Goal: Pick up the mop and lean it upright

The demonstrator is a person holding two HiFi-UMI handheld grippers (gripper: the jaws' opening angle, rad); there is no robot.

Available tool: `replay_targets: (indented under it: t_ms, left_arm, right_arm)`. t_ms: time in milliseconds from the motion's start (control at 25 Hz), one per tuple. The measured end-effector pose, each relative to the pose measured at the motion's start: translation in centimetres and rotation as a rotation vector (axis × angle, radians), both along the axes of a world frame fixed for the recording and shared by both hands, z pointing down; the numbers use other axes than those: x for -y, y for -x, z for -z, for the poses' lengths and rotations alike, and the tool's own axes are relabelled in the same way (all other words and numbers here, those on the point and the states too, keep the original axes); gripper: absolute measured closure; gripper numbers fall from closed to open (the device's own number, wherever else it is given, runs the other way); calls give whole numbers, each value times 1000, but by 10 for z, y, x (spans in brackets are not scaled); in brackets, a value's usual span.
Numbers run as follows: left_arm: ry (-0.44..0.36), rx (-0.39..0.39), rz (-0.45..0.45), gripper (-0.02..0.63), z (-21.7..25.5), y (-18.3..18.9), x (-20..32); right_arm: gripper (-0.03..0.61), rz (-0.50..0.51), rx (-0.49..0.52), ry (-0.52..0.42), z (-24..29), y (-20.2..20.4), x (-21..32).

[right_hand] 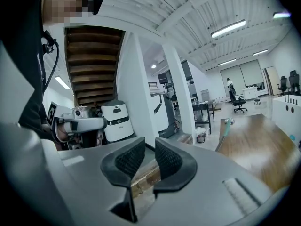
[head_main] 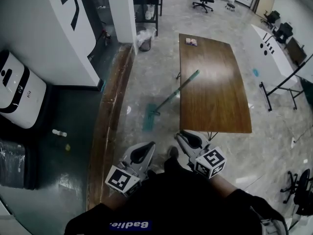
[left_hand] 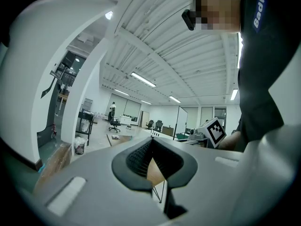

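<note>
1. The mop [head_main: 172, 95] lay ahead of both claws and well apart from them. Its flat green head [head_main: 149, 117] was on the floor, and its handle slanted up and away to the right, where the far tip appeared to rest against the left edge of the desk [head_main: 215, 82].
2. The long axis ran on a diagonal, from near-left at the head to far-right at the tip. The head sat almost straight ahead of my left claw [head_main: 144, 151], and the upper handle was ahead of my right claw [head_main: 188, 140].
3. I judged the right claw the nearer one to the mid-handle, the part I would want to take in order to stand the mop up. The left was better placed for the low end, by the head.
4. Both claws were drawn in close to my body, low in the head view, so any grasp called for a forward reach first.
5. Left claw: clenched. In the left gripper view the ribbed pads [left_hand: 141, 157] met at their tips with nothing between them, only the desk and the room beyond showing through.
6. Right claw: released, but only by a narrow slit. The pads [right_hand: 129, 161] stood just apart and held nothing, with bare floor showing through the gap. The mop's teal handle showed off to its right, beside the desk edge.
7. As I judged it, that slit was too tight to go around the handle, so the claw would have to spread wider before it closed on it.
</note>
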State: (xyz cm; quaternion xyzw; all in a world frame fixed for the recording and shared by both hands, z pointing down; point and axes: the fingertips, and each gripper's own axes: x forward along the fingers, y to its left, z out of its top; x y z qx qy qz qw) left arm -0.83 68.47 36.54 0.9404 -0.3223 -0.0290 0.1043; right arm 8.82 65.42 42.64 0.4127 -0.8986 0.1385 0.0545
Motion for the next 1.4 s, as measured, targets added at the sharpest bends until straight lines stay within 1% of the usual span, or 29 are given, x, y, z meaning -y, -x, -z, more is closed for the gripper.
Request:
replay_targets:
  t_ms: [120,280,400,600,840,960,1080,1280,1400]
  left_arm:
    - [-10,24,13,595,-3,0,13]
    - [-16,47,46,595,-1,0,45]
    - [-21,56,60,595,-1,-10,67]
    - [-1,87,82,595,-3,-28,106]
    - [26,138,104,594,-8,-54,148]
    - [41,159,135,595,-8,-59,166]
    - [54,178,171,595,-13,-61,180]
    - [66,209,200,595,-16,-70,202]
    - [67,208,202,594,-20,-70,211]
  right_arm:
    - [503,-5,2,-1,-2,-7,20]
    - [499,17,15,-5,1,-9,56]
    - [494,34,24,-7,0,-17,81]
    - [489,57,52,12,-7,-33,119]
    - [466,68,73,65,-29,-57,165]
    - [451,73,54,97,-50,-69,187]
    - [440,62,15,158,-87,-85,208]
    - [417,0,-35,258,-140,-118,243]
    - [393,-48,-76,302,-166,-135,267]
